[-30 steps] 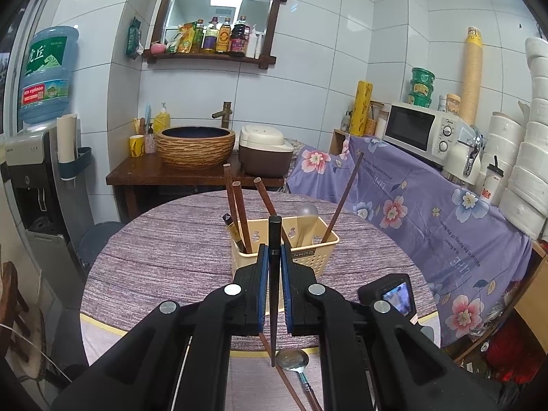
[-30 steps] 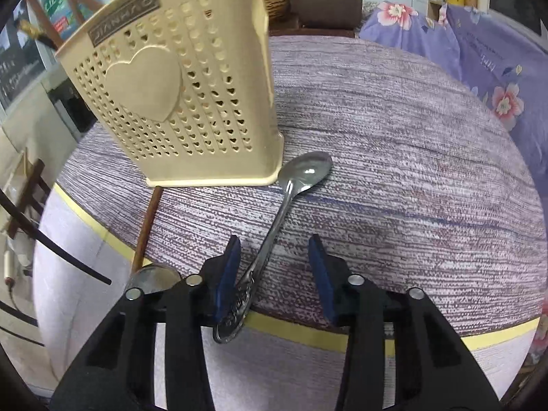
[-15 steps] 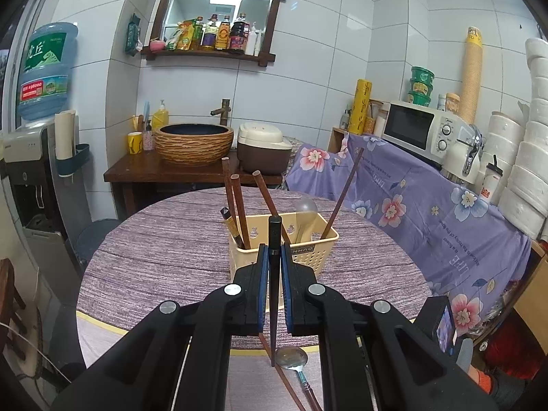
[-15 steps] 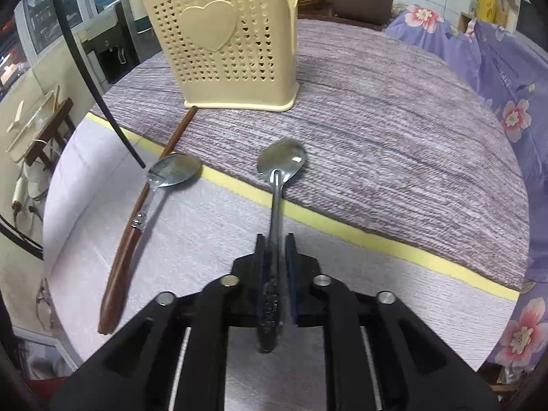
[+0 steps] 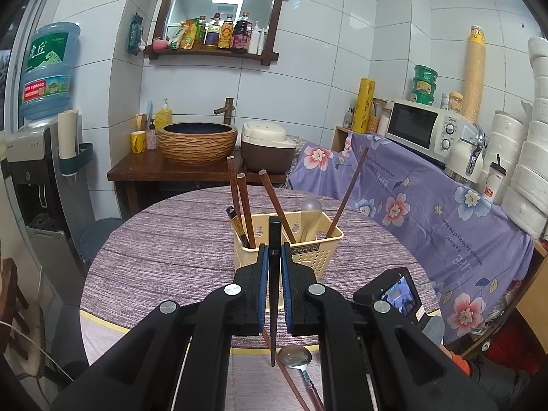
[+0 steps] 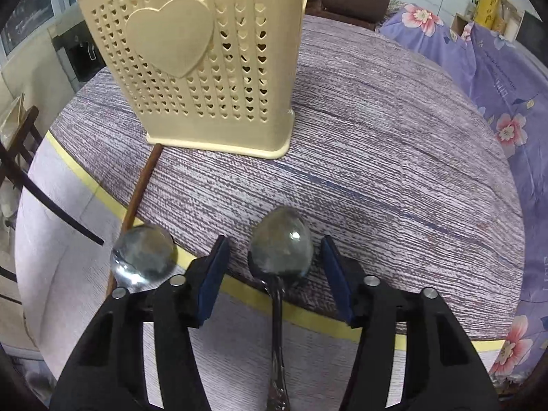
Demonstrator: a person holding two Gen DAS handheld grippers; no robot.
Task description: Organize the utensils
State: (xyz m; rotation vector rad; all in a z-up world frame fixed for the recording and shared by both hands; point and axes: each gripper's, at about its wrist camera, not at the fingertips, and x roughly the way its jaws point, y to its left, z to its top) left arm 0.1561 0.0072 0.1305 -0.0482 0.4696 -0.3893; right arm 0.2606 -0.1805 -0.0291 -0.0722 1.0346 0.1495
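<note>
My left gripper [image 5: 273, 257] is shut on a black chopstick [image 5: 274, 291], held upright in front of the cream utensil basket [image 5: 308, 257]. The basket holds several brown chopsticks [image 5: 239, 205] and a spoon [image 5: 311, 205]. My right gripper [image 6: 274, 257] is open, its blue pads on either side of the bowl of a metal spoon [image 6: 279, 250] lying on the table. A second spoon [image 6: 144, 257] and a brown chopstick [image 6: 140, 191] lie to the left, in front of the basket [image 6: 205, 68]. The black chopstick's tip [image 6: 82, 233] shows at left.
The round table [image 5: 154, 250] has a purple cloth with a yellow border [image 6: 85, 181]. A chair [image 6: 20, 144] stands at left. A flowered purple cover [image 5: 428, 212], microwave [image 5: 424, 126] and a side table with basin [image 5: 197, 142] lie beyond.
My right gripper was shut on the metal spoon's handle half a second ago; now it has opened and the spoon lies on the table between the pads, nearer the basket. The left gripper keeps its chopstick.
</note>
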